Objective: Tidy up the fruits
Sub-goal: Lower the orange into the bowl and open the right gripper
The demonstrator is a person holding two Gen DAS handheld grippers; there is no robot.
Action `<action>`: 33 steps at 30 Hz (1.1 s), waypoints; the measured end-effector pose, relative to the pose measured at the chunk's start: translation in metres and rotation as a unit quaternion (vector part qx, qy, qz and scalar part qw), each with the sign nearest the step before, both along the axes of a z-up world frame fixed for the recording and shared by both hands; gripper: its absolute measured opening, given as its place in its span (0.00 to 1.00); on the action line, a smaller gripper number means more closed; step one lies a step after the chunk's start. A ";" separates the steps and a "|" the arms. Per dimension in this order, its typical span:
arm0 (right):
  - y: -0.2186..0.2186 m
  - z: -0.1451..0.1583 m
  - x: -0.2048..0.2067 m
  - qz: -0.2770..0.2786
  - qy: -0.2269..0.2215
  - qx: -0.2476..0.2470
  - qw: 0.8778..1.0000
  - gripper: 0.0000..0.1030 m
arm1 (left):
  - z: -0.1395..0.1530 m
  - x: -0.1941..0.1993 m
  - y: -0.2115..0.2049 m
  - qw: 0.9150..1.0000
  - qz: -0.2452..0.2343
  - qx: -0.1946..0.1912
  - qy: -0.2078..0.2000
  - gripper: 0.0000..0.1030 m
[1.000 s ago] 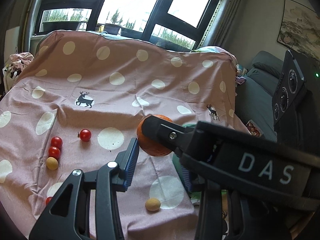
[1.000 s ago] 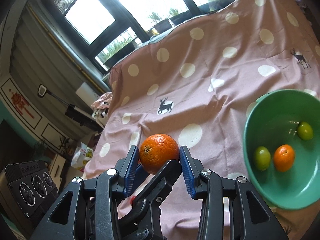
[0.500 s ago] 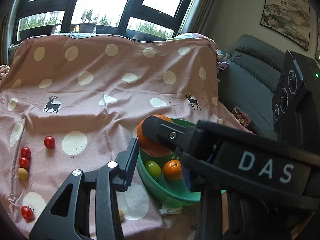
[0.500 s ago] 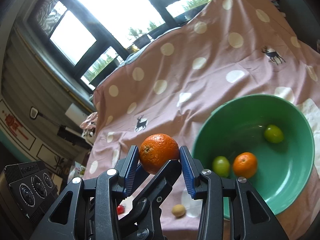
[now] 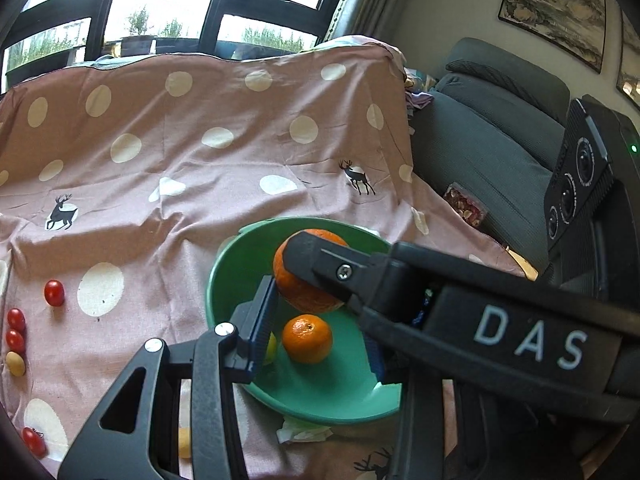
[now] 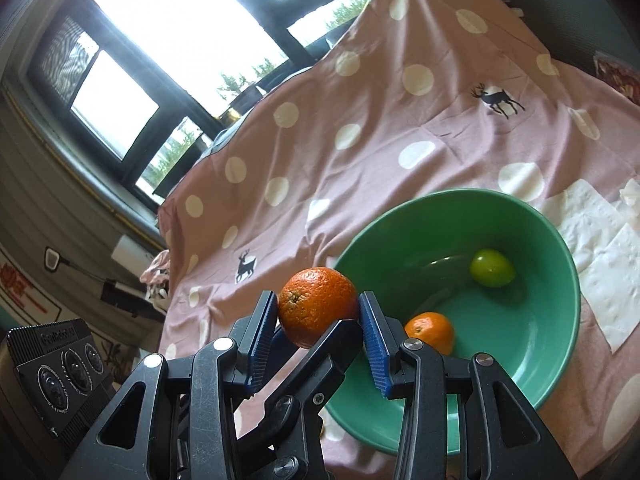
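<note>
A big orange (image 6: 316, 304) hangs over the left rim of the green bowl (image 6: 560, 264). My right gripper (image 6: 318, 312) is shut on it, a blue pad on each side. The left gripper (image 5: 316, 312) crosses it and is shut on the same orange (image 5: 308, 292): its left pad touches the fruit, while its right pad is mostly hidden behind the right gripper's finger (image 5: 320, 256). One black left fingertip (image 6: 320, 344) shows under the orange. In the bowl (image 5: 224, 264) lie a small tangerine (image 5: 307, 338) and a green fruit (image 6: 492, 268).
The bowl stands on a pink dotted cloth (image 5: 200, 160). Cherry tomatoes (image 5: 54, 292) and small yellow fruits (image 5: 15, 363) lie at its left. White paper tissues (image 6: 600, 264) are spread right of the bowl. A grey sofa (image 5: 500, 128) is at the far right.
Both grippers have carried the orange sideways from over the bare cloth to above the bowl's rim. The bowl has come into the left wrist view, and the grip is unchanged.
</note>
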State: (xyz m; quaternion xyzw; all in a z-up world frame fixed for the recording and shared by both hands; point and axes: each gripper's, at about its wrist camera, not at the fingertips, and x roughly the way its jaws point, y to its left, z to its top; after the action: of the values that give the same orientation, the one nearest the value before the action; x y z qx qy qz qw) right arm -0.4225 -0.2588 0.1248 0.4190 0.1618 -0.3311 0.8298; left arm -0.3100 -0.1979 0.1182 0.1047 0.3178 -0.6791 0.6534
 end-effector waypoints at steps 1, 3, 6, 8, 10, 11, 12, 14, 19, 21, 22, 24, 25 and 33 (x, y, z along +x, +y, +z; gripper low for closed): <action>-0.001 -0.001 -0.003 -0.004 0.001 0.002 1.000 0.43 | -0.001 -0.001 -0.002 1.000 -0.004 0.002 0.000 0.38; -0.003 -0.002 -0.006 -0.010 0.003 0.004 1.000 0.43 | -0.002 -0.004 -0.005 1.000 -0.011 0.005 0.000 0.38; -0.005 -0.004 -0.011 -0.019 0.005 0.008 1.000 0.43 | -0.004 -0.006 -0.009 1.000 -0.020 0.008 0.003 0.38; -0.007 -0.006 -0.013 -0.025 0.008 0.011 1.000 0.43 | -0.005 -0.008 -0.011 1.000 -0.024 0.011 0.006 0.38; -0.009 -0.007 -0.015 -0.028 0.009 0.014 0.999 0.43 | -0.007 -0.010 -0.014 0.999 -0.028 0.015 0.006 0.38; -0.010 -0.009 -0.016 -0.030 0.009 0.016 0.999 0.43 | -0.008 -0.011 -0.015 0.999 -0.031 0.018 0.007 0.38; -0.011 -0.010 -0.017 -0.033 0.010 0.019 0.999 0.43 | -0.009 -0.011 -0.017 0.999 -0.034 0.021 0.008 0.38; -0.014 -0.012 -0.021 -0.039 0.012 0.024 0.999 0.43 | -0.010 -0.013 -0.020 0.999 -0.040 0.026 0.008 0.38; -0.019 -0.018 -0.026 -0.048 0.010 0.037 0.998 0.43 | -0.015 -0.017 -0.026 0.998 -0.048 0.036 0.009 0.38; -0.021 -0.020 -0.027 -0.052 0.011 0.042 0.998 0.43 | -0.017 -0.018 -0.029 0.998 -0.051 0.041 0.010 0.38; -0.021 -0.021 -0.028 -0.053 0.012 0.044 0.998 0.43 | -0.019 -0.019 -0.030 0.998 -0.052 0.043 0.011 0.38; -0.023 -0.023 -0.030 -0.056 0.013 0.048 0.997 0.43 | -0.021 -0.019 -0.032 0.997 -0.055 0.047 0.012 0.38; -0.024 -0.025 -0.030 -0.057 0.014 0.051 0.997 0.43 | -0.022 -0.020 -0.033 0.997 -0.056 0.049 0.013 0.38; -0.029 -0.032 -0.035 -0.068 0.021 0.065 0.995 0.43 | -0.029 -0.021 -0.042 0.995 -0.067 0.064 0.020 0.38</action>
State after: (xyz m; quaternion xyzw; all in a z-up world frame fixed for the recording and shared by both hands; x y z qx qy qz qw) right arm -0.4572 -0.2883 0.0931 0.4751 0.1717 -0.3842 0.7728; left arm -0.3309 -0.2403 0.0891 0.1539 0.3660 -0.7014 0.5919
